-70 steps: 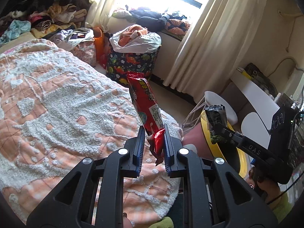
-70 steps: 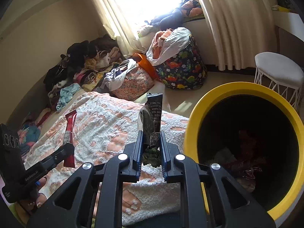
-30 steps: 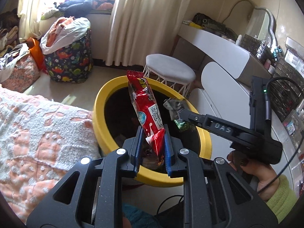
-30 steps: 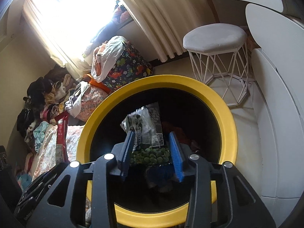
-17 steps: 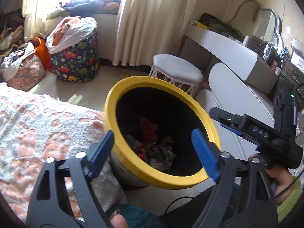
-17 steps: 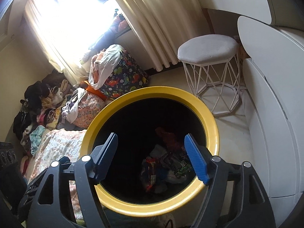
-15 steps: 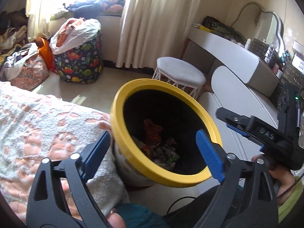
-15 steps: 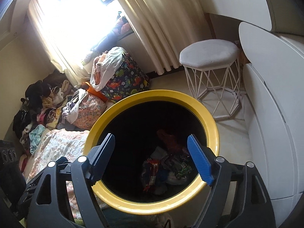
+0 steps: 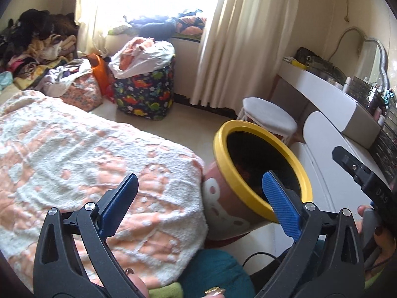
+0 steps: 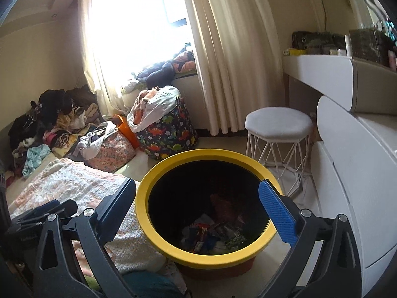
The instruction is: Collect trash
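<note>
Evidently both the left gripper (image 9: 199,200) and right gripper (image 10: 202,204) stood spread and empty beside the yellow-rimmed bin (image 10: 153,233), where a careless swing risked tipping it against the bed (image 9: 74,154).

A bed (image 9: 74,154) with a peach-and-white fluffy blanket fills the near left. Beyond it, at the far left, clothes are heaped in a pile (image 10: 49,124). A dinosaur-print bag (image 10: 168,134) stuffed with laundry stands on the floor below the bright window, with cream curtains (image 10: 235,49) hanging just to its right. A white stool (image 10: 279,126) sits further right, near a white tabletop (image 10: 322,67) along the right wall.
</note>
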The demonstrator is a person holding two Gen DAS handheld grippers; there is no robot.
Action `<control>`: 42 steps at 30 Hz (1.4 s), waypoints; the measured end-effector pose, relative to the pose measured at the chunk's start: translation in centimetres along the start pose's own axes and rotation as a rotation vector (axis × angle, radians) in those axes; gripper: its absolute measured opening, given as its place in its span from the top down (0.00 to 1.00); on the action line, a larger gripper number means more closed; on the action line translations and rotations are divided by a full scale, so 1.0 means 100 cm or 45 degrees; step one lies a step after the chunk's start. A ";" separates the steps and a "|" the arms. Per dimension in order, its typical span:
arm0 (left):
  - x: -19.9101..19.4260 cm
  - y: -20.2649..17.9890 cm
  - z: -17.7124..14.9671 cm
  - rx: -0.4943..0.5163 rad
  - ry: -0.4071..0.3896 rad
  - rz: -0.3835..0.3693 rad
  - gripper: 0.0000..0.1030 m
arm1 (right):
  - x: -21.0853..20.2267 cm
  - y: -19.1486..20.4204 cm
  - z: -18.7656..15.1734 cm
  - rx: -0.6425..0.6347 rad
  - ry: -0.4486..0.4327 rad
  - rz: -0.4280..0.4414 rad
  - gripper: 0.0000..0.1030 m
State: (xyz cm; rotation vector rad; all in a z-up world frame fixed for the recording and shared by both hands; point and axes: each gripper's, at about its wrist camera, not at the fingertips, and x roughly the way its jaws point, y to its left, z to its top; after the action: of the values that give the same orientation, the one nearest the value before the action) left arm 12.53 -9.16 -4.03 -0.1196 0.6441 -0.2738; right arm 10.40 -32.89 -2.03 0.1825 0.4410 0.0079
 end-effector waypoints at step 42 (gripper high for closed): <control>-0.070 0.052 -0.034 -0.033 -0.159 0.235 0.11 | -0.048 0.078 -0.049 -0.165 -0.284 0.082 0.06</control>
State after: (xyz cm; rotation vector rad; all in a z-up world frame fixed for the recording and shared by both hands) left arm 6.22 -2.29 -3.66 -0.1008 0.5310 -0.0794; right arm 4.23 -24.58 -3.01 0.0691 0.2109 0.0785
